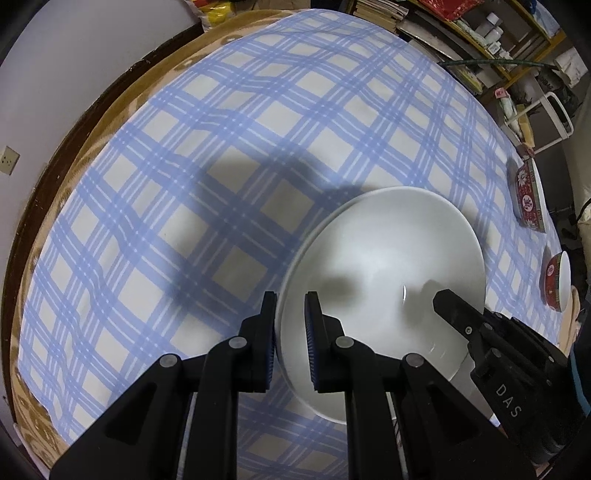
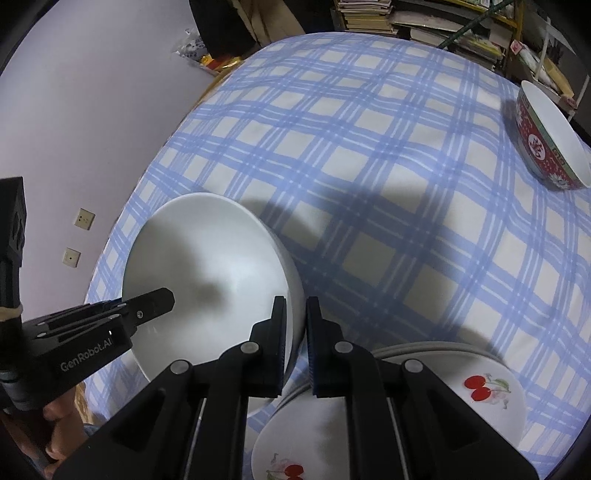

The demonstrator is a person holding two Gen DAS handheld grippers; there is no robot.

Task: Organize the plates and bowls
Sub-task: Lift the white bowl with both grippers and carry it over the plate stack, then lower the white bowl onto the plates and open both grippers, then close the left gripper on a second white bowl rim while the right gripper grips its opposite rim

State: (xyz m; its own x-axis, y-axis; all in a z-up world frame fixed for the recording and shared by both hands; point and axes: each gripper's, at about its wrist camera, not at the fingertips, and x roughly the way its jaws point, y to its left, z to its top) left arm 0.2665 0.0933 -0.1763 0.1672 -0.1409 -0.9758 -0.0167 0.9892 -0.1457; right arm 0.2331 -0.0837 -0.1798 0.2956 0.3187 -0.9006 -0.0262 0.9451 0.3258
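Observation:
A large plain white bowl is held between both grippers over the blue checked tablecloth. My left gripper is shut on its left rim, one finger inside and one outside. My right gripper is shut on the opposite rim of the bowl in the same way; it also shows in the left wrist view. Below the right gripper lies a stack of white plates with cherry prints. A red patterned bowl stands far right.
Two red patterned bowls sit near the table's right edge in the left wrist view. Shelves with books and clutter stand behind the table. A pale wall runs along the table's left side.

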